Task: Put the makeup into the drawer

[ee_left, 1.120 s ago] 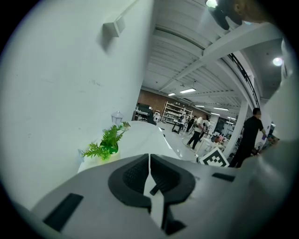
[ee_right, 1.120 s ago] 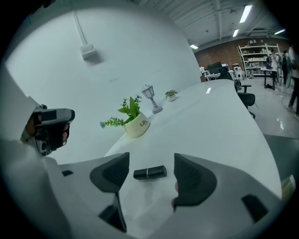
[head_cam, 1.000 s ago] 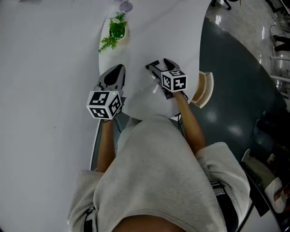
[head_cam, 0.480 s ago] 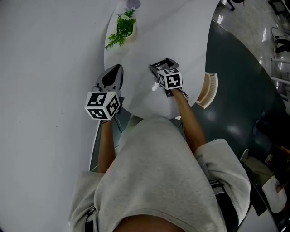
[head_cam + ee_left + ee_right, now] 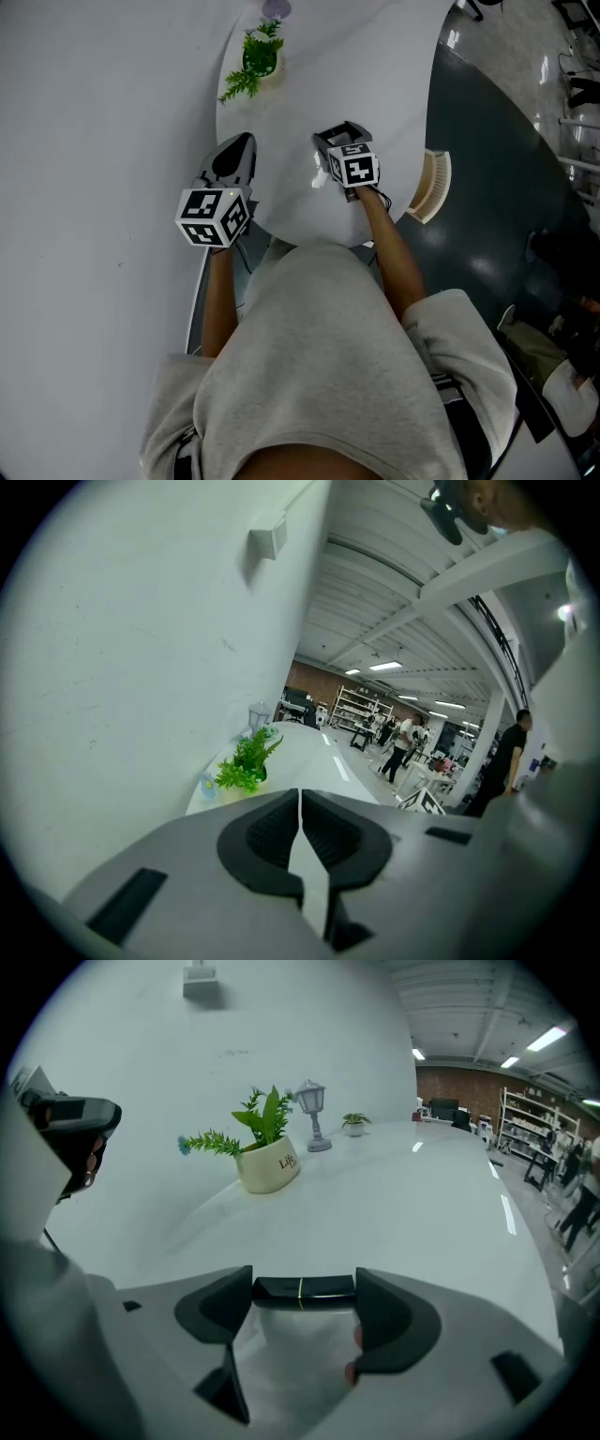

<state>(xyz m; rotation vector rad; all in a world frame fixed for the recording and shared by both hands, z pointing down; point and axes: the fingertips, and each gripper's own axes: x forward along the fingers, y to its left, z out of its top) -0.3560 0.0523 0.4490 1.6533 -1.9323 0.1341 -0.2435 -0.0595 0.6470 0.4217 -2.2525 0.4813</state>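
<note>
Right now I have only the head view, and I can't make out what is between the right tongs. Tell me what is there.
Observer: A black tube with a thin gold ring lies crosswise between the right tongs. They have just been closing, and each end of the tube meets one side of them.
Operator: Now check the left tongs from their own camera.
Observer: The left tongs are shut, with nothing between them.
</note>
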